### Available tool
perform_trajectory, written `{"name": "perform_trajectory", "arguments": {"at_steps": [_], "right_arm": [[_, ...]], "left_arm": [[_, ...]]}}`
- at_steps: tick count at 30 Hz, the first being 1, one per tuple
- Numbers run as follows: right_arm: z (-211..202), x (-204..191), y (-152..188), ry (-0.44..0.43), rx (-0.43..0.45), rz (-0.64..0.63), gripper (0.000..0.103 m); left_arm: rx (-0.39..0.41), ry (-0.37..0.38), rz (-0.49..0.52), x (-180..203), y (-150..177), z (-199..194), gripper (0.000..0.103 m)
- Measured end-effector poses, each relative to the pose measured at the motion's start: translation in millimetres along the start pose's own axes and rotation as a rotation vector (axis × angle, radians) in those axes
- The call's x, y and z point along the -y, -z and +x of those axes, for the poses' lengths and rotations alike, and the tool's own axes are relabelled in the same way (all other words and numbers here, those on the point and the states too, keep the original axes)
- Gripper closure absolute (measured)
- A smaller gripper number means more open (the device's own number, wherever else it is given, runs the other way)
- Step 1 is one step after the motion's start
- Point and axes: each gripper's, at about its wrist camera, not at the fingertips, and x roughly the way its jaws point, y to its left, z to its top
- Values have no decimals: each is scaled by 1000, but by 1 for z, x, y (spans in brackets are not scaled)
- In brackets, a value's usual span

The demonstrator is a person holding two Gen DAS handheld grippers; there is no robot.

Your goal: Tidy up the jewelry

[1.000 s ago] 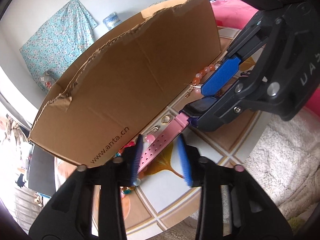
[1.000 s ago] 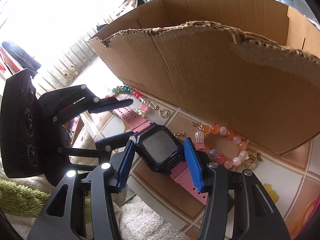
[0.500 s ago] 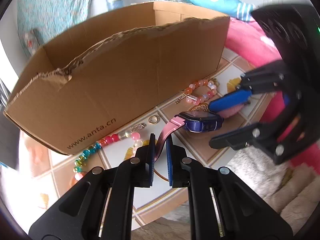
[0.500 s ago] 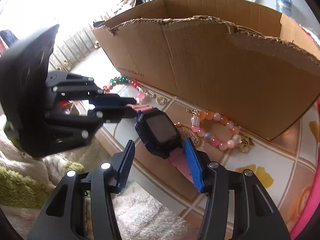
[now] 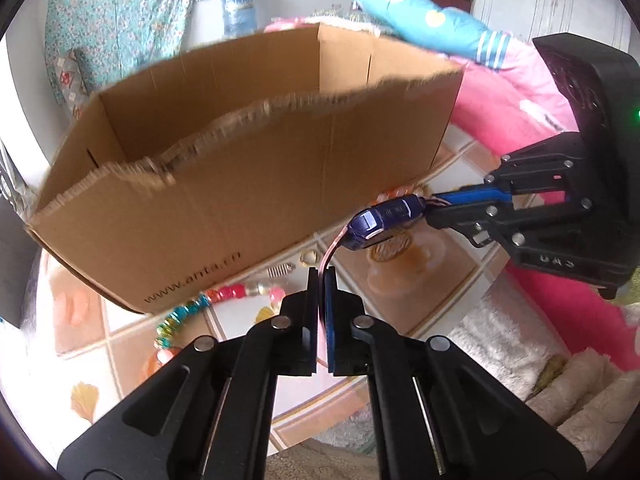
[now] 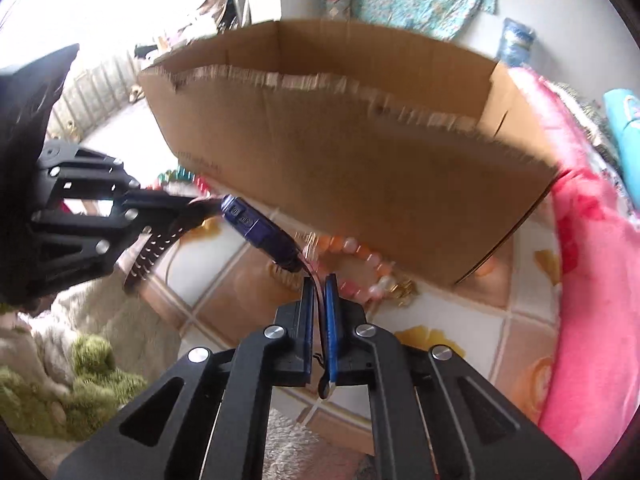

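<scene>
A watch (image 5: pixel 382 222) with a blue case and pink strap hangs in the air between both grippers. My left gripper (image 5: pixel 322 280) is shut on one strap end; my right gripper (image 6: pixel 319 286) is shut on the other end. The watch case also shows in the right wrist view (image 6: pixel 260 230). The right gripper appears at the right of the left wrist view (image 5: pixel 460 204), the left gripper at the left of the right wrist view (image 6: pixel 160 204). A brown cardboard box (image 5: pixel 260 184), open on top, stands just behind.
On the tiled floor lie a pink and teal bead bracelet (image 5: pixel 224 296), a small ring (image 5: pixel 308 257), an orange and pink bead bracelet (image 6: pixel 360 264) and a gold charm (image 5: pixel 392 246). A pink blanket (image 6: pixel 592 280) lies to the right, a fluffy rug (image 6: pixel 80 340) in front.
Both grippers have closed on the strap ends and lifted the watch off the floor. The right gripper, open around the watch before, is now shut.
</scene>
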Motion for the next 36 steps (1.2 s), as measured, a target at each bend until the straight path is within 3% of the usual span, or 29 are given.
{"name": "perform_trajectory", "arguments": {"at_steps": [6, 14, 23, 28, 33, 36], "right_arm": [[-35, -3, -26, -18, 63, 18, 97], [-64, 8, -71, -148, 101, 121, 97], [-71, 23, -97, -281, 73, 211, 97], [-50, 23, -85, -316, 15, 245, 97], [-32, 14, -59, -303, -19, 236, 97], [-8, 23, -46, -331, -95, 287, 97]], "left_arm": [[89, 29, -28, -9, -15, -40, 101], [151, 139, -109, -38, -44, -90, 101], [103, 293, -265, -74, -61, -101, 101], [47, 299, -308, -77, -49, -86, 101], [20, 235, -254, -54, -26, -72, 101], [-46, 287, -298, -55, -14, -54, 101]]}}
